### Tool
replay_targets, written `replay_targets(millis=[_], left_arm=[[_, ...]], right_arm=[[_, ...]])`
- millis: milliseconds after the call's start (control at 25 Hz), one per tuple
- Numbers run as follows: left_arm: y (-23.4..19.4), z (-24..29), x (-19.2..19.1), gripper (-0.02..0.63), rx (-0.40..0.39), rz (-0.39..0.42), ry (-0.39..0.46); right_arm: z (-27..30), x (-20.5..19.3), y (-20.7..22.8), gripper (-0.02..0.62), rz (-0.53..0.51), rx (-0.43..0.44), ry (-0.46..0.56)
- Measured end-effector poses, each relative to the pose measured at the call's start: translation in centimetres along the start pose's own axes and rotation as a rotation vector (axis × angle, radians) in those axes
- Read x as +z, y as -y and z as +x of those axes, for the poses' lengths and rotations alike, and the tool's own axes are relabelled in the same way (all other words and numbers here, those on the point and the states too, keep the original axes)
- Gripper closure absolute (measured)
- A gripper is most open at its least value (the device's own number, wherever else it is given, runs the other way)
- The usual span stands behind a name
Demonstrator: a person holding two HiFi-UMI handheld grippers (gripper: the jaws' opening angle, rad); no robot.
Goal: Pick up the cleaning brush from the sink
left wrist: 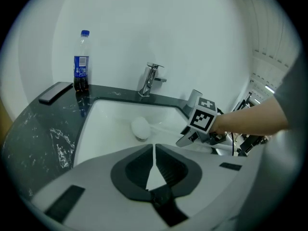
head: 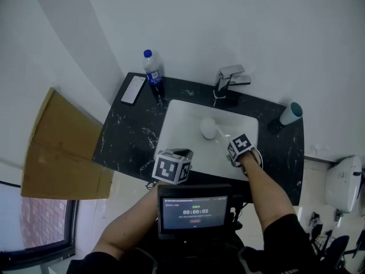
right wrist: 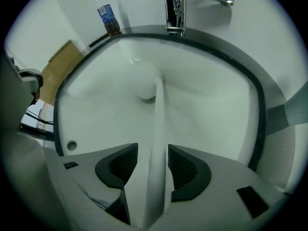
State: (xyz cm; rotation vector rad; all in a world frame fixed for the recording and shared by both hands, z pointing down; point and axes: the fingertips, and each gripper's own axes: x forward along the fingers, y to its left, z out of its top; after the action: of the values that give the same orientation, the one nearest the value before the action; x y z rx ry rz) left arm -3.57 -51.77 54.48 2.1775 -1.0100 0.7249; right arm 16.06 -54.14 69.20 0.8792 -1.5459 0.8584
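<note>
**Thin handle, loose hold**

The cleaning brush (right wrist: 156, 105) lies in the sink (right wrist: 216, 105), its handle between the right gripper's (right wrist: 153, 148) narrowly parted fingers, seemingly not yet pinched. Lifted too soon, it could slip out or swing head-down. The left gripper's (left wrist: 155, 150) fingers are pressed together, empty.

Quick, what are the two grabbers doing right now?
Left gripper: shut, holding nothing.
Right gripper: open, with its jaws on either side of the cleaning brush handle, not squeezing it yet.
</note>
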Motion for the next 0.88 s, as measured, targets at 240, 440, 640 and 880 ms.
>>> replay_targets(millis=[240, 440, 640, 880], left_arm=[[-1.1, -0.2, 0.2, 0.58, 0.003, -0.017, 0.008], [-1.4, 0.3, -0.2, 0.58, -0.02, -0.042, 0.042], [-2.5, -0.2, -1.5, 0.58, -0.01, -0.034, 0.044], [-1.5, -4.2, -0.9, 0.581, -0.035, -0.001, 0.072]], right_arm=[[1.7, -0.8, 0.3, 0.572, 0.04, -0.022, -0.054], [1.6, -0.9, 0.2, 0.575, 0.072, -0.015, -0.04], [1.2, -1.0, -1.0, 0.575, 0.121, 0.023, -0.005], [-1.9, -0.4, -2.8, 0.577, 0.163, 0.032, 0.091]])
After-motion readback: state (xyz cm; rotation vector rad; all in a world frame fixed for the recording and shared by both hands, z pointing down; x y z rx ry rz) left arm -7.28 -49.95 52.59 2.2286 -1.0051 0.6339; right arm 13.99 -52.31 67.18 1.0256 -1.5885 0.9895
